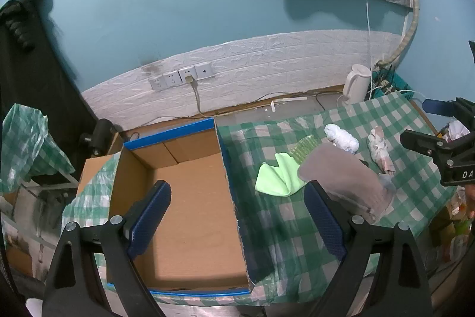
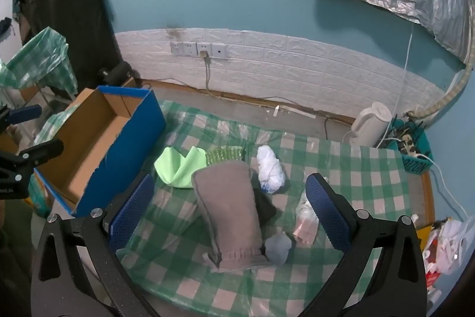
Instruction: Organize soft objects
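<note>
A grey-brown folded towel [image 2: 230, 211] lies on the green checked tablecloth [image 2: 341, 168], between my right gripper's open fingers [image 2: 326, 213]. Beside it are a light green cloth [image 2: 178, 165], a white bundle [image 2: 270, 168], a green bubble-wrap piece [image 2: 224, 153], a pink-white wrapped item [image 2: 305, 223], a small blue-grey piece [image 2: 277, 247] and a dark cloth [image 2: 265, 207]. An open blue-sided cardboard box [image 2: 98, 135] stands at the left. My left gripper [image 1: 237, 216] is open and empty above the box [image 1: 190, 198]; the towel [image 1: 344, 177] and green cloth [image 1: 277, 178] lie to its right.
A white kettle [image 2: 371, 124] and a teal basket of cables [image 2: 412, 144] stand at the back right by the wall. Wall sockets [image 2: 199, 49] with a plugged cord sit behind the table. Plastic bags [image 2: 448, 245] lie off the right edge. A dark coat [image 2: 65, 5] hangs at left.
</note>
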Tool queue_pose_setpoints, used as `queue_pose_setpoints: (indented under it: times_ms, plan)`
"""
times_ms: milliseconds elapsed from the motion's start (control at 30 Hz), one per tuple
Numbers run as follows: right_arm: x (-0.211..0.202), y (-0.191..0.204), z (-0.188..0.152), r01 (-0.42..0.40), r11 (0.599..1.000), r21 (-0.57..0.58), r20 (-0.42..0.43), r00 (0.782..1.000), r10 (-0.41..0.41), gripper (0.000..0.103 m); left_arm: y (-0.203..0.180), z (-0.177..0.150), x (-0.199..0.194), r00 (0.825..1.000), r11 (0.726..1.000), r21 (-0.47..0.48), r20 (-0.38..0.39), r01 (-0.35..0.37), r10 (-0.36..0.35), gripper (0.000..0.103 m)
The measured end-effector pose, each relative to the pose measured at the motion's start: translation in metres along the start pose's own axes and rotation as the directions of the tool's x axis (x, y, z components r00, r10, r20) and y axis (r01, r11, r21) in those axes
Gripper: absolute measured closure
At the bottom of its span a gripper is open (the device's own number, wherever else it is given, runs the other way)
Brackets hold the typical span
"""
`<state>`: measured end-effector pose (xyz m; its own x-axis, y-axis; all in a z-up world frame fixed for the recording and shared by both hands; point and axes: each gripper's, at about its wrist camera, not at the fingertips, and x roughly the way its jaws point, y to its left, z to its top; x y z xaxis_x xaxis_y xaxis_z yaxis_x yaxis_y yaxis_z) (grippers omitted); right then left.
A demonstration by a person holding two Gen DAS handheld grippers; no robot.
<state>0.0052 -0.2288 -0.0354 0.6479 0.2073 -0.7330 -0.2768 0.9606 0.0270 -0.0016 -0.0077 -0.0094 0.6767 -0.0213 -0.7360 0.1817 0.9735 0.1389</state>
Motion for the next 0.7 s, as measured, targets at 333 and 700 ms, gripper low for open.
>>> queue_pose_setpoints:
  times_ms: [333,700]
  plan:
    - [0.0004,0.0033,0.0034,0.0,1.0,-0.001,-0.002,1.0,0.0,0.002,-0.0002,0.0003,-0.0004,1.0,1.0,0.003,-0.001,-0.002,0.002,0.011]
    - [0.002,0.0044,-0.0015,-0.002,1.0,-0.005,-0.007,1.0,0.002,0.002,-0.0029,-0.0047,-0.0027,1.0,1.0,0.011,-0.005,-0.002,0.002,0.011]
